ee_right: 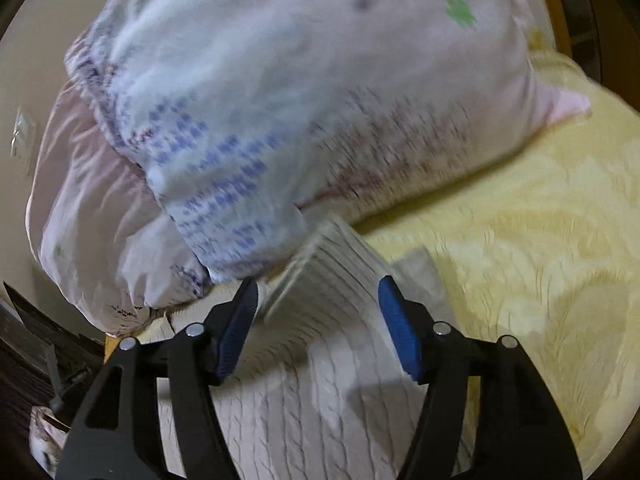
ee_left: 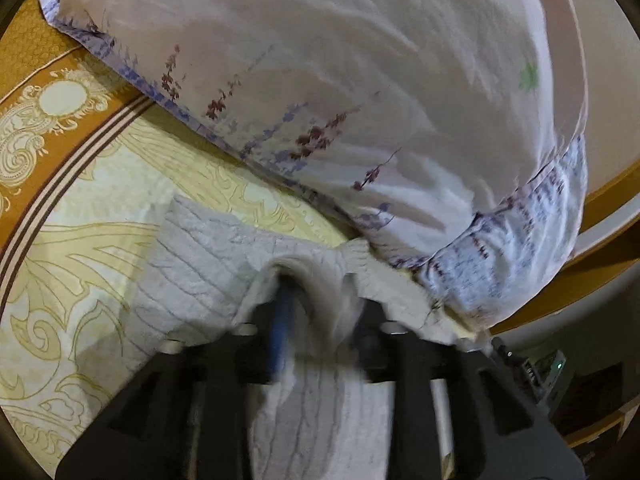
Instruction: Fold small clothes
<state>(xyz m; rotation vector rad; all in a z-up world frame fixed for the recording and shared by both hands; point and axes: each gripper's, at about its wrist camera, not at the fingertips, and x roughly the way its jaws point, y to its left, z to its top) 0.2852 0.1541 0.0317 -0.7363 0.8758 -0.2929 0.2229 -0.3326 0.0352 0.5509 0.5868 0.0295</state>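
A small pale cable-knit garment (ee_left: 200,264) lies on the yellow patterned bed cover (ee_left: 80,240). In the left wrist view my left gripper (ee_left: 316,300) has a bunched fold of the knit between its blue pads; the frame is blurred. In the right wrist view the same knit garment (ee_right: 320,400) lies under my right gripper (ee_right: 316,304), whose blue pads stand wide apart over its ribbed hem (ee_right: 332,264), holding nothing.
A large white pillow with purple flower print (ee_left: 320,80) lies just beyond the garment, also in the right wrist view (ee_right: 280,100). The bed cover's orange border (ee_left: 36,64) runs at the left. The bed's edge and dark floor (ee_right: 24,380) show at the lower left.
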